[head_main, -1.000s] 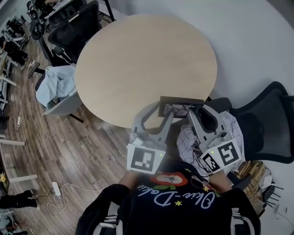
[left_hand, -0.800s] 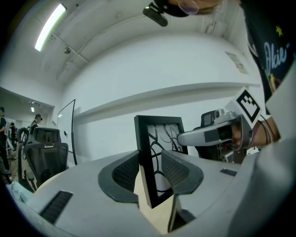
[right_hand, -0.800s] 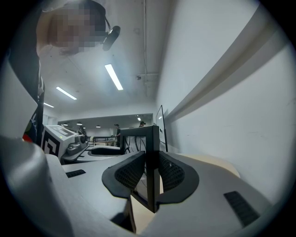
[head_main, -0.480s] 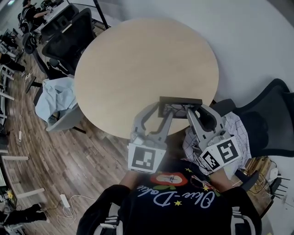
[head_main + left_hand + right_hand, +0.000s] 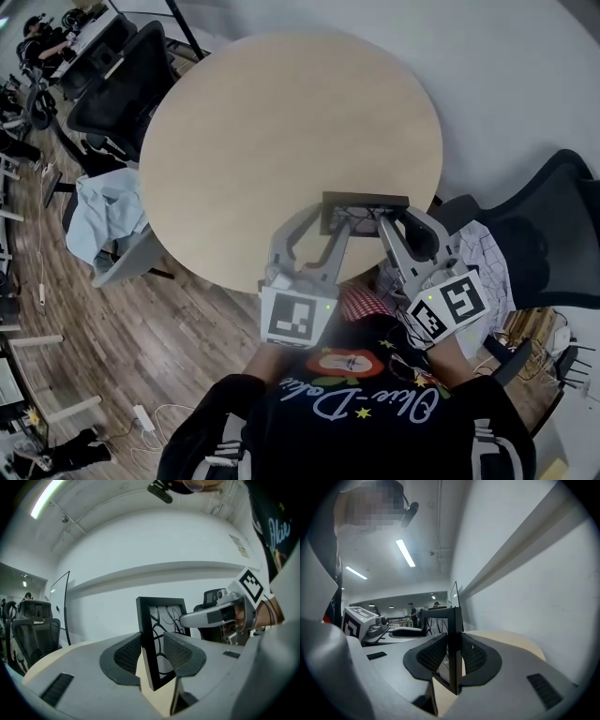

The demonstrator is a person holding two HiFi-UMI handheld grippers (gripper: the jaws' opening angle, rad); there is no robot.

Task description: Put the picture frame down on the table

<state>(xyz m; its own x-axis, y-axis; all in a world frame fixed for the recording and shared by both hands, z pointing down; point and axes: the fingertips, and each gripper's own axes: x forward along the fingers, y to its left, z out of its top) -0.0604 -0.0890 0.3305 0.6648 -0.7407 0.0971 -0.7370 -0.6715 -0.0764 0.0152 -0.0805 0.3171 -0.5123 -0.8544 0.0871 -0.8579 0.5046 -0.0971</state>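
Left tool [image 5: 330, 228], right tool [image 5: 387, 223] clenched on picture frame [image 5: 365, 202], upright over table [image 5: 281, 122] edge; position barely changed.

Dressed in a black T-shirt [image 5: 375, 441] printed with white cursive lettering, a red and orange graphic and small yellow stars; striped in white along both black sleeves [image 5: 220, 450] near the lower corners of the frame. Equipped with a left tool [image 5: 335, 228] and right tool [image 5: 388, 225] moulded in pale grey plastic, lined at the jaws with dark, mesh-textured pads [image 5: 129, 653], slotted in black along the shells. Topped each with a white cube [image 5: 296, 319] bearing black square markers and a lit green dot.
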